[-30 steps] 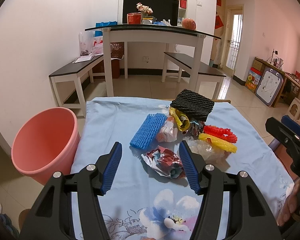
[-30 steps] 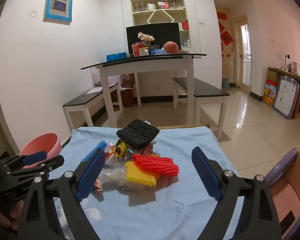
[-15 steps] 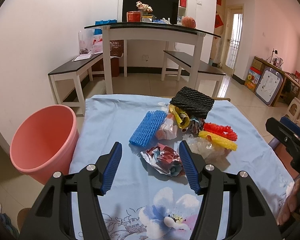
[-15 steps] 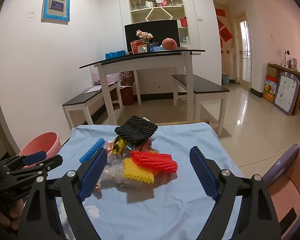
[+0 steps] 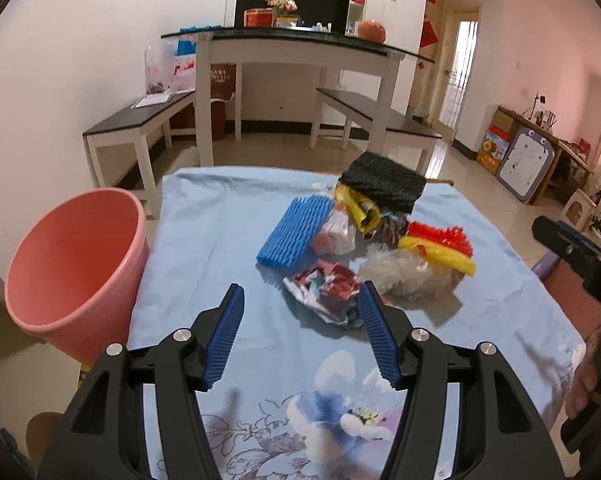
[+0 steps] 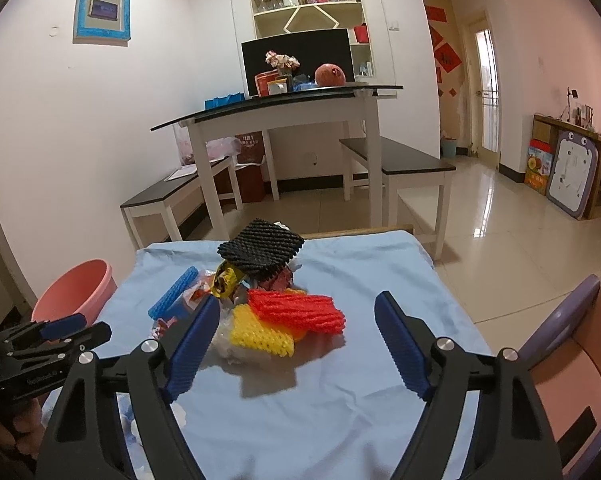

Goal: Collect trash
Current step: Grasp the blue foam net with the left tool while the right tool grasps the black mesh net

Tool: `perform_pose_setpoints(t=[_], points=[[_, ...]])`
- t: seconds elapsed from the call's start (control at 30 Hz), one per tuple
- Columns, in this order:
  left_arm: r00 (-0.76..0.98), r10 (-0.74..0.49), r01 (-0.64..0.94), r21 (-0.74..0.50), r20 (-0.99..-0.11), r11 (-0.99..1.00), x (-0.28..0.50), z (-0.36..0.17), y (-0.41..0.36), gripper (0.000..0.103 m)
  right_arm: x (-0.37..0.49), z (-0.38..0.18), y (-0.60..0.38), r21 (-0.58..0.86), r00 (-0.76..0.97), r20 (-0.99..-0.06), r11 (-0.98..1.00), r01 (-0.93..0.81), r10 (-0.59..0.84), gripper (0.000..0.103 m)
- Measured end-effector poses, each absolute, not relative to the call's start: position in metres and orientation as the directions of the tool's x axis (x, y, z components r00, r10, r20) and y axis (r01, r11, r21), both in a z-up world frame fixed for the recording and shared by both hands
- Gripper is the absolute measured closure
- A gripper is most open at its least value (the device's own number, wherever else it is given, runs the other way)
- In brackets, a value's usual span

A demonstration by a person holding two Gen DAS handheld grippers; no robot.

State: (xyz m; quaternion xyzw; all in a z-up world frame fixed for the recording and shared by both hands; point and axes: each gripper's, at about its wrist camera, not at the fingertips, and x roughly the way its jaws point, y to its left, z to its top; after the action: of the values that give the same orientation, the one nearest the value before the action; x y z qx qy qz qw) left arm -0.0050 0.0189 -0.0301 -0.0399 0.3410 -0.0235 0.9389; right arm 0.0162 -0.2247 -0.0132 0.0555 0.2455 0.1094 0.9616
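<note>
Trash lies piled on a blue cloth (image 5: 228, 240): a blue foam net (image 5: 294, 236), a black foam net (image 5: 382, 186), red (image 6: 298, 312) and yellow (image 6: 260, 334) foam nets, clear plastic (image 5: 396, 276) and a crumpled red-white wrapper (image 5: 326, 294). My left gripper (image 5: 302, 300) is open just short of that wrapper, which sits near its right finger. My right gripper (image 6: 296, 312) has its jaws closing, still wide, with the red and yellow nets ahead between the fingers and untouched. A pink bin (image 5: 72, 264) stands left of the table.
A purple and pink chair (image 6: 572, 332) is at the table's right edge. Beyond stand a white table (image 5: 300, 48) and two dark benches (image 5: 140, 120). The right gripper's body (image 5: 576, 256) and a hand show at the left wrist view's right edge.
My left gripper has dropped and come closer to the crumpled wrapper. My right gripper's fingers have narrowed a little around the red and yellow nets.
</note>
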Motion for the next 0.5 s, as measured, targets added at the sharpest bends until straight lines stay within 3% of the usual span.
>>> perform_pose_setpoints(t=[0.43, 0.5], points=[[0.739, -0.081, 0.026, -0.091, -0.669, 0.995, 0.035, -0.028, 0.029, 0.043, 0.040, -0.025, -0.236, 0.199, 0.827, -0.502, 0.964, -0.176, 0.255, 0.031], [0.729, -0.087, 0.036, -0.089, -0.679, 0.995, 0.043, -0.030, 0.028, 0.050, 0.045, -0.027, -0.238, 0.210, 0.819, -0.512, 0.962, -0.174, 0.259, 0.032]])
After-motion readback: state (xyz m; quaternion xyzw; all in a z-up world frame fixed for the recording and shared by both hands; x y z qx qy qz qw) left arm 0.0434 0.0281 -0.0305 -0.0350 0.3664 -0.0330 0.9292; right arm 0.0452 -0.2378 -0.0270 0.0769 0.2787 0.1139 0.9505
